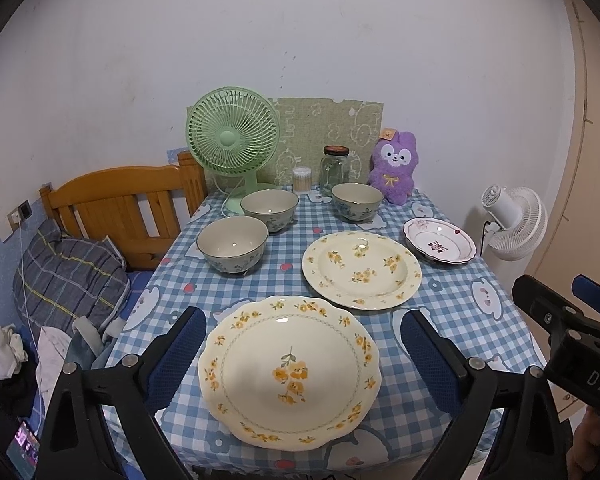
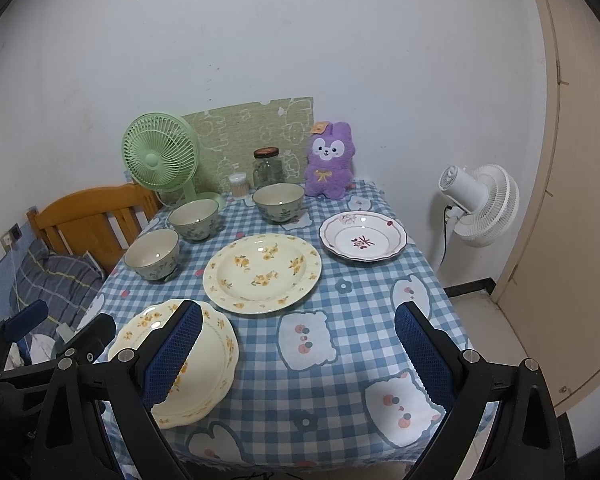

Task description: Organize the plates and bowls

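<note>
On the blue checked tablecloth (image 1: 284,256) lie a scalloped cream plate with yellow flowers (image 1: 289,372) at the front, a round cream flowered plate (image 1: 361,269) behind it, and a small white plate with red pattern (image 1: 440,241) at the right. Three grey-green bowls stand at left (image 1: 233,243), back left (image 1: 269,209) and back middle (image 1: 357,201). My left gripper (image 1: 304,356) is open above the front plate, fingers either side. My right gripper (image 2: 296,356) is open above the front right cloth (image 2: 340,320), its left finger (image 2: 172,356) overlapping the scalloped plate (image 2: 216,344).
At the table's back stand a green fan (image 1: 233,140), a glass jar (image 1: 334,170), a cotton-swab tub (image 1: 302,179) and a purple plush (image 1: 394,168). A wooden bed frame (image 1: 116,204) is at left, a white floor fan (image 1: 512,220) at right.
</note>
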The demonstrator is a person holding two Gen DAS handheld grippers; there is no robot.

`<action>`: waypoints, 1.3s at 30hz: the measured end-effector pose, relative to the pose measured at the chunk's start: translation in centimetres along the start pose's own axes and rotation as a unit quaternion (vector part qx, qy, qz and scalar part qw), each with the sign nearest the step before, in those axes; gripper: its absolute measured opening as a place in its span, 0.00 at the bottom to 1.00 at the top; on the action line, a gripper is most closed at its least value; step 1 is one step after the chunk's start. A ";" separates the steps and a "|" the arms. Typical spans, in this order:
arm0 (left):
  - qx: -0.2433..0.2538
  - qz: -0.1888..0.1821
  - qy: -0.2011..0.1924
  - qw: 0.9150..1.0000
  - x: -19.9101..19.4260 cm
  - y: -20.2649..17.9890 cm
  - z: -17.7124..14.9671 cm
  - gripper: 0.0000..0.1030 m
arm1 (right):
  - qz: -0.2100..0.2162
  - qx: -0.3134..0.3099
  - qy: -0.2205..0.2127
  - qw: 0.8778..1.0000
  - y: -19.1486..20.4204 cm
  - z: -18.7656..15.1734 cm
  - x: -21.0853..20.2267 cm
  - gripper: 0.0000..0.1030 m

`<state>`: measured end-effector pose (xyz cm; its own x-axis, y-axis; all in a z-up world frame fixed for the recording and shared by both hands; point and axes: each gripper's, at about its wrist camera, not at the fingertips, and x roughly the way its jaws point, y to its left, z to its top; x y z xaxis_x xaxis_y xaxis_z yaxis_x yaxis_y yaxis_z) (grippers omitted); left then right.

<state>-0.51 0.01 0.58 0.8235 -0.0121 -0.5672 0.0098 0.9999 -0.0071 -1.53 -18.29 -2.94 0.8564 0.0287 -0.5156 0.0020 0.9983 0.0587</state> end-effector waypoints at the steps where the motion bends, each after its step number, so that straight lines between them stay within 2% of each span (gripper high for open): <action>1: 0.001 0.001 0.000 1.000 0.0 -0.2 0.0 0.95 | 0.002 0.000 0.001 1.000 -0.1 0.1 0.1 0.95; 15: -0.010 0.030 0.003 1.000 0.4 -2.5 1.0 0.95 | 0.031 -0.014 0.010 0.999 -1.9 1.7 1.3 0.95; 23: -0.026 0.047 0.001 0.999 0.3 -2.9 1.1 0.95 | 0.036 0.000 0.018 0.999 -2.6 2.2 2.2 0.95; 31: -0.037 0.052 0.020 0.998 1.4 -1.5 1.0 0.90 | 0.041 -0.003 0.028 0.999 -0.2 1.8 3.3 0.92; 39: -0.019 0.041 0.031 0.999 3.6 1.3 1.4 0.90 | 0.022 -0.001 0.035 0.999 3.8 1.5 5.1 0.91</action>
<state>3.26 1.30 -0.36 0.7834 0.0677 -0.6178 -0.0776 0.9969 0.0110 3.59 -14.43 -4.08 0.8176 0.0749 -0.5708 -0.0356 0.9962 0.0797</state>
